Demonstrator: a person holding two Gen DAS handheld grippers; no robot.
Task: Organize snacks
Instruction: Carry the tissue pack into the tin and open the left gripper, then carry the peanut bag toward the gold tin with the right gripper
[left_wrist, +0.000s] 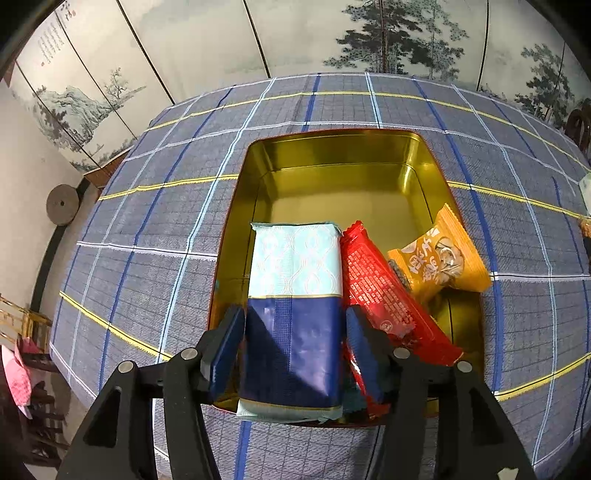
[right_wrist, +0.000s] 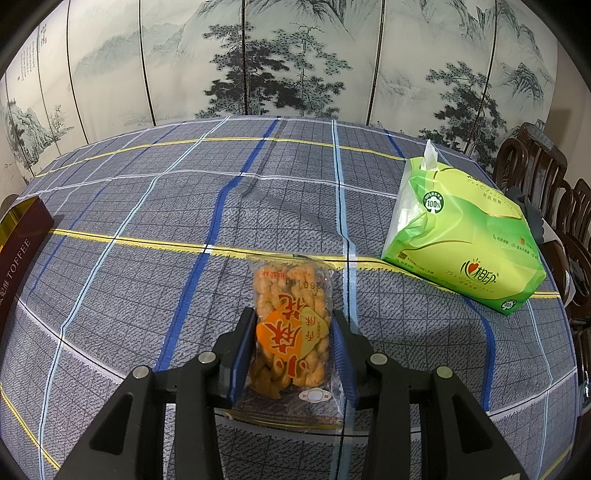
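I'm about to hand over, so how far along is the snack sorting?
Done: red packet and orange packet lie in the gold tin. In hand: left gripper straddles the blue-and-white packet, fingers loosened; right gripper clamps the clear fried-twist bag. Left: tin that bag.

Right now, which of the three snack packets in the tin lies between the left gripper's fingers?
The blue and pale-blue packet, leftmost in the gold tin. The red packet and orange packet lie to its right.
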